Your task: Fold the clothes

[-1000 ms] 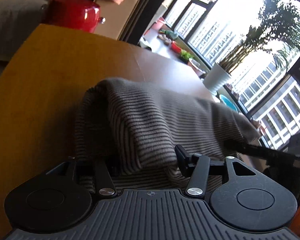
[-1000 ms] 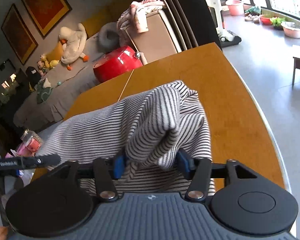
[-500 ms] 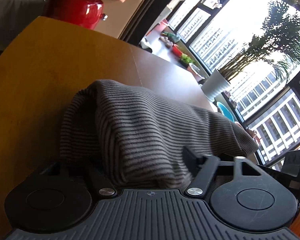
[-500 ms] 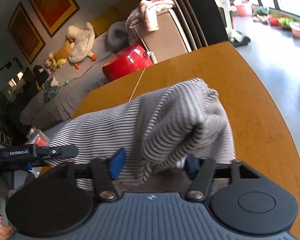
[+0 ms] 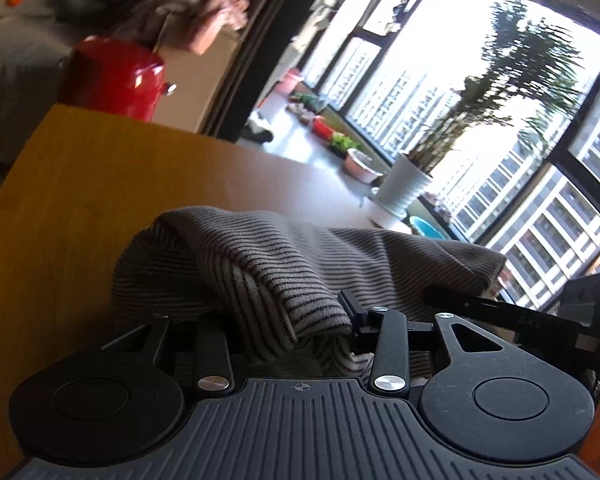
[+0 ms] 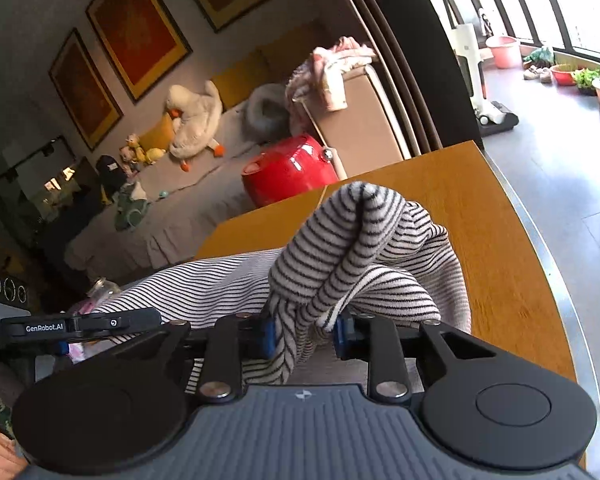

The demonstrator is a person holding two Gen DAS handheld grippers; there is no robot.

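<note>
Grippers, two (image 5: 284,328) (image 6: 302,330), closing on one striped garment (image 6: 340,248)

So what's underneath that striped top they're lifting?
Under the striped top lies the wooden table, bare wood showing beside and beyond it. Both the left gripper and right gripper are closing on bunched cloth. Whatever is beneath the bunched cloth is hidden.

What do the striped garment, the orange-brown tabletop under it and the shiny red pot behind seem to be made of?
The striped garment looks like a soft ribbed knit, maybe cotton: it bunches into thick, rounded folds. The orange-brown tabletop looks like wood or wood veneer with a smooth satin finish and faint grain, edged by a pale, metal-like rim. The shiny red pot looks like glossy enamelled metal or plastic, judging by its sharp highlights.
</note>
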